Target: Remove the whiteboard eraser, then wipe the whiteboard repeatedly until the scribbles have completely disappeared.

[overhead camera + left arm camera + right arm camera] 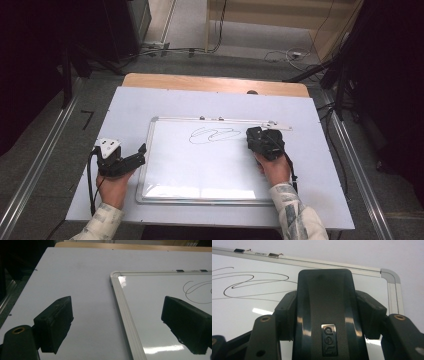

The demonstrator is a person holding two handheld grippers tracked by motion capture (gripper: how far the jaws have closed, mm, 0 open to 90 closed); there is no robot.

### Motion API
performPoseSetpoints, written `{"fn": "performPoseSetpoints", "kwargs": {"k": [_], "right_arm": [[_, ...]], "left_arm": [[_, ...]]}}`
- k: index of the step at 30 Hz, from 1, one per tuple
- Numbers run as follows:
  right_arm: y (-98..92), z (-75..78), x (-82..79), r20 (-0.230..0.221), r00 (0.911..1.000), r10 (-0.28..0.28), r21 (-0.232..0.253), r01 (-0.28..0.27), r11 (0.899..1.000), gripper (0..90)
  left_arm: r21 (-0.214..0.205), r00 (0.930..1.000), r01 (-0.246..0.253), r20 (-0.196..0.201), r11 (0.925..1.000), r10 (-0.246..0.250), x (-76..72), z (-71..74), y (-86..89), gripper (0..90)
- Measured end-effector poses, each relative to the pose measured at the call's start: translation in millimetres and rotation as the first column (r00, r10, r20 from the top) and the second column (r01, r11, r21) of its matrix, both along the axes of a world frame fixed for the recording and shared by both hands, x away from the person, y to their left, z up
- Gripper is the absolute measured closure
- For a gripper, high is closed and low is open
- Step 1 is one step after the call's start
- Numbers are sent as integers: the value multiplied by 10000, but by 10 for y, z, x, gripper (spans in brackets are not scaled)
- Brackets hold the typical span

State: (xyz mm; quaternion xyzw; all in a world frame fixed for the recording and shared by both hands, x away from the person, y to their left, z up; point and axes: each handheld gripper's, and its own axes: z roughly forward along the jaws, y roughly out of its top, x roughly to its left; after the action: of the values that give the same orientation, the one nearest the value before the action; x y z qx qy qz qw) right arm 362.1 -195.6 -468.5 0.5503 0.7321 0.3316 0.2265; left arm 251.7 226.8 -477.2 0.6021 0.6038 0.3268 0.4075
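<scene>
Your right claw was pinching the black whiteboard eraser across its two long sides, the pads seated about halfway along its glossy plastic back, just above the embossed badge. That was a sound place to hold it: the shell looked hard and stiff, so it should not have given under the squeeze, but it also looked smooth enough to slip if you had gripped near either rounded end. It seemed light, and the soft wiping face underneath would have needed flat, even pressure rather than force. In the high view, your right hand came in low from the near edge, wrist roughly level, with the eraser sitting on the whiteboard just right of the looping black scribble. Your left claw was spread wide and held nothing; it rested at the board's left frame, one jaw over the pale bench and the other over the white surface, straddling the aluminium edge. Your left hand lay flat and low, pointing the claw inward toward the board. Farther off, the board's top rail carried two small clips, and beyond it ran the bench's wooden back edge.
</scene>
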Motion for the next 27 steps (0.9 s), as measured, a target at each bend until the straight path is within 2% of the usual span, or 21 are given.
{"fn": "performPoseSetpoints", "kwargs": {"k": [8,15,27], "right_arm": [[7,-64,121,-234,9996,-145,-54,144,9999,384],[22,-69,224,-65,9999,-137,-80,137,9999,384],[104,-88,324,-138,9999,52,-315,-57,9995,384]], "left_arm": [[-21,10000,5,-38,10000,-5,12,-12,7,109],[-2,10000,-12,6,10000,12,4,-6,3,109],[4,10000,-9,9,10000,9,-3,0,4,109]]}}
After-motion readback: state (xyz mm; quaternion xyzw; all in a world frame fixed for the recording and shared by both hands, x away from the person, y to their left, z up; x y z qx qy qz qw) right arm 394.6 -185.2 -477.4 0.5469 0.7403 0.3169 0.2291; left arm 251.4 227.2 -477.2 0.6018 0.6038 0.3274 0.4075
